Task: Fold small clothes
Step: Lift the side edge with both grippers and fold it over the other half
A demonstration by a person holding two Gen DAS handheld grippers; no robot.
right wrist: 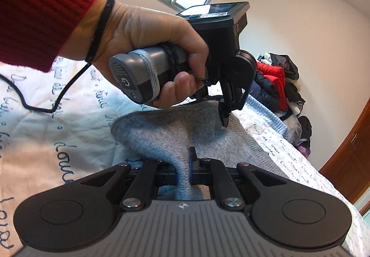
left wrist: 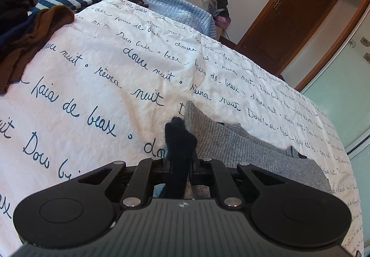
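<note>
- My right gripper (right wrist: 185,171) had its jaws pinched almost together on a bunched fold of the grey knit garment (right wrist: 166,127), which ran down between the fingers and out of sight beneath them.
- My left gripper (left wrist: 179,159) was likewise nearly closed, with dark fuzzy fabric pressed between its fingers; in the right wrist view its tips (right wrist: 224,115) sat clamped on the far edge of the same grey knit.
- The garment hung lifted between the two grips, sagging in a soft saddle, its ribbed weave showing and the rest lying flat on the bedspread (left wrist: 97,76).
- My left hand (right wrist: 148,32), in a red ribbed sleeve (right wrist: 34,2) with a black cord at the wrist, gripped the handle of that tool.
- The bedspread was white with dark blue handwritten script.
- Farther off, a heap of clothes (left wrist: 30,9) lay at the bed's far side, brown, striped and pink among them.
- Beyond stood a wooden door (left wrist: 291,16).
</note>
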